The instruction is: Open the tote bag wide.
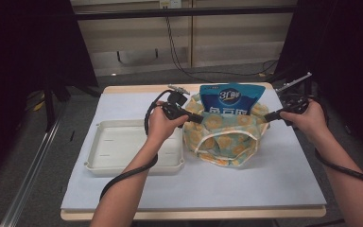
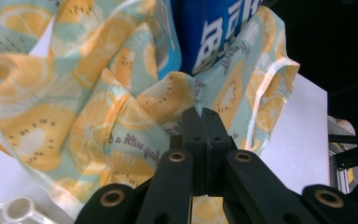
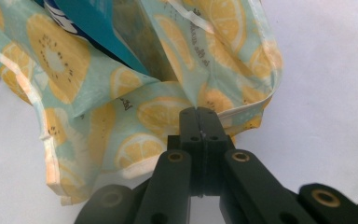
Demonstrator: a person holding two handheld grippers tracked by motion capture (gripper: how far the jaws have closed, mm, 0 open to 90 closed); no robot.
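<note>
**Kid:** Bag [image 1: 224, 137] with orange slices on it sits in the middle of the frame, on the white tabletop [image 1: 283, 175]. A blue pouch [image 1: 230, 100] sticks up out of it.

**Friend:** Who holds the bag?

**Kid:** The left hand-held gripper [image 1: 199, 118] pinches the bag's left edge, jaws closed tight on the cloth. The right hand-held gripper [image 1: 268, 115] pinches the right edge the same way.

**Friend:** What else is there?

**Kid:** A white tray [image 1: 105, 163] lies just beside the bag, at lower left.

Pouch [image 1: 230, 98] in bag [image 1: 224, 139], tray [image 1: 123, 146] left
</note>
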